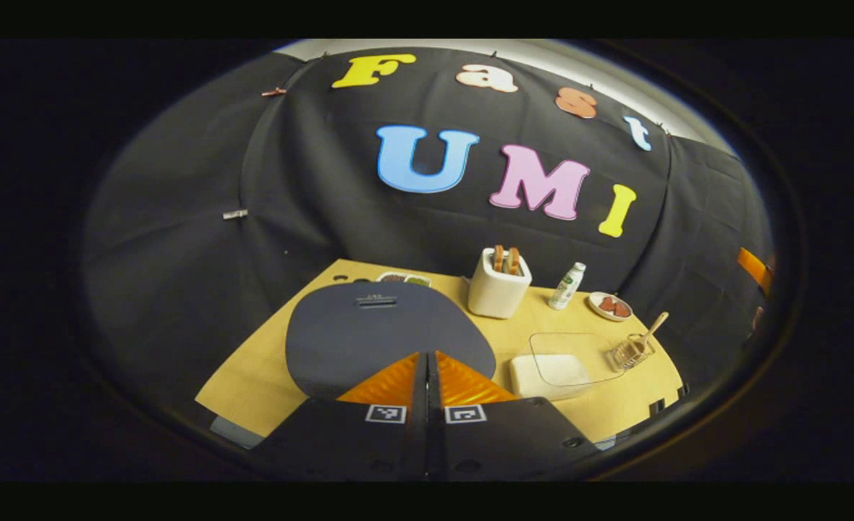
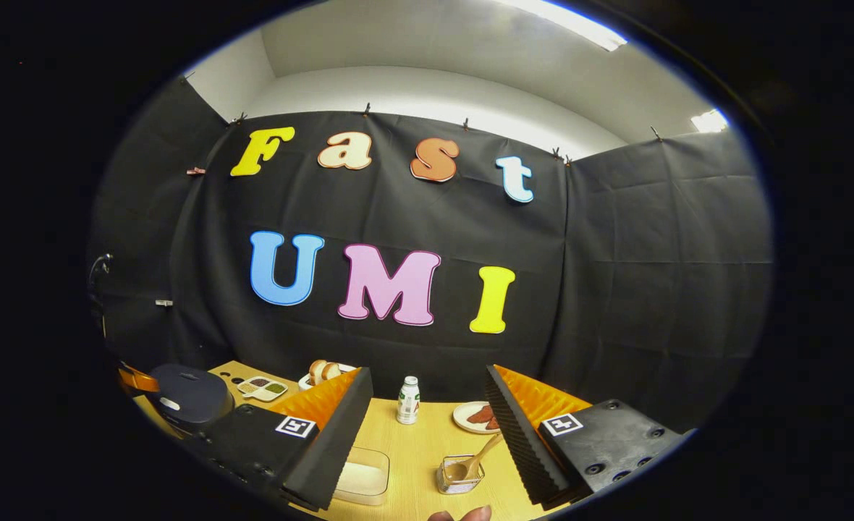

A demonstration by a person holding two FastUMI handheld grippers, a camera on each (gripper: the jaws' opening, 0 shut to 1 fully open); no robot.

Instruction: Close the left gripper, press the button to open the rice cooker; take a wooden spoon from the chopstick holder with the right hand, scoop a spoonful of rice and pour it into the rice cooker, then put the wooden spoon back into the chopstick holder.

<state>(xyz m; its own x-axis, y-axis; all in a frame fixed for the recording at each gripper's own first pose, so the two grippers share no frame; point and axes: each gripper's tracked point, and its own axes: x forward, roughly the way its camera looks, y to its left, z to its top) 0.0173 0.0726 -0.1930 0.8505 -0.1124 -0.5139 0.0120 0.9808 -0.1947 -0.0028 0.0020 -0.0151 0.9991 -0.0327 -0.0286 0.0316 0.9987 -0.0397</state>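
- Near the desk's left edge sits your rice cooker (image 1: 387, 333), lid down, with your left tongs (image 1: 427, 362) pressed together just above it.
- Toward the right edge, the wooden spoon (image 2: 475, 461) stands in the chopstick holder (image 2: 459, 475).
- Your right tongs (image 2: 427, 427) gape wide, holding nothing.
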